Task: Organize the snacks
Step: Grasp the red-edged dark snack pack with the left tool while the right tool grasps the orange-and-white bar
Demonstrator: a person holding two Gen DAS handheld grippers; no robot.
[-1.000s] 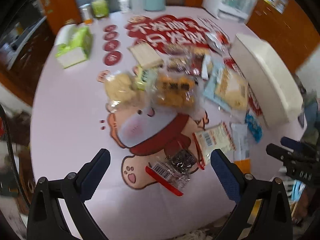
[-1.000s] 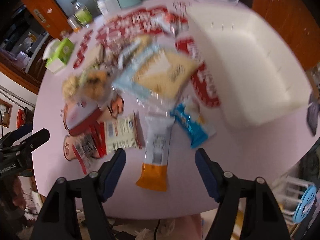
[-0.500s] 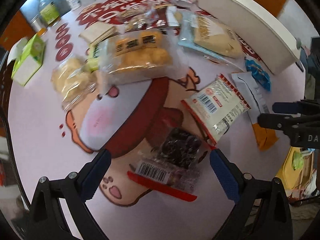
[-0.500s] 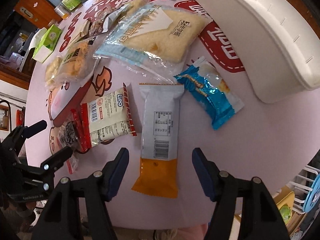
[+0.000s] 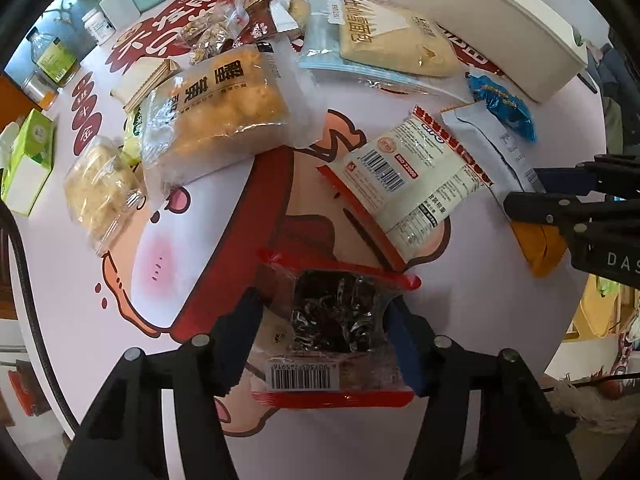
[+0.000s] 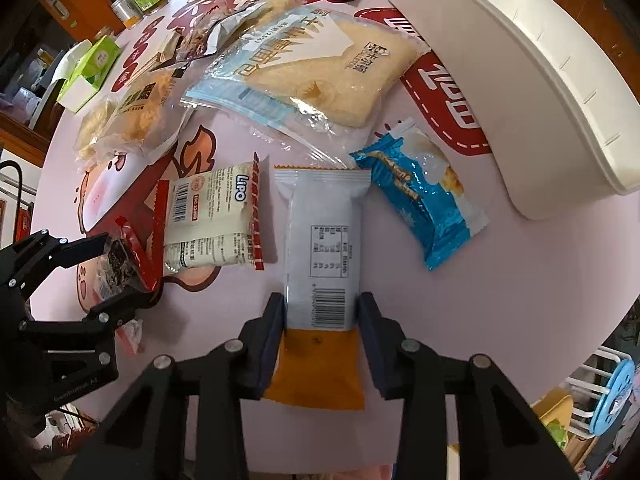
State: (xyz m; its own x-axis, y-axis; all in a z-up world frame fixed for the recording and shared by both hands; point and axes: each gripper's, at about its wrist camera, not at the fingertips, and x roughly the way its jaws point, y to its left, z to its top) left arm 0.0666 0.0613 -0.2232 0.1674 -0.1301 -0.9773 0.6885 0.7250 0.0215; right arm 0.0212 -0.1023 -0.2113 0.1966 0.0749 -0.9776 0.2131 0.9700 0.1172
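Note:
Snack packets lie spread on a pink printed tablecloth (image 5: 60, 260). My left gripper (image 5: 323, 304) points down over a clear red-edged packet of dark snack (image 5: 336, 320). Its jaws are closing, and both pads press the crumpled packet's sides. The right wrist view shows that packet (image 6: 120, 256) buckled up between the left gripper's (image 6: 120, 276) fingers. My right gripper (image 6: 321, 300) is closing too, its pads against the long edges of a white and orange packet (image 6: 322, 232) that lies flat. In the left wrist view, the right gripper (image 5: 524, 192) sits at the far right.
A long white bin (image 6: 520, 80) stands at the right. A Lipo packet (image 6: 212, 216), a blue packet (image 6: 424, 204), a big bread bag (image 6: 320, 76) and a bun bag (image 5: 224, 104) lie close by. A green tissue box (image 5: 28, 160) and bottles (image 5: 52, 56) stand at the far left.
Both grippers have come down onto the table and their jaws have narrowed. The left now grips the dark snack packet and the right grips the white and orange packet. The left wrist also rolled.

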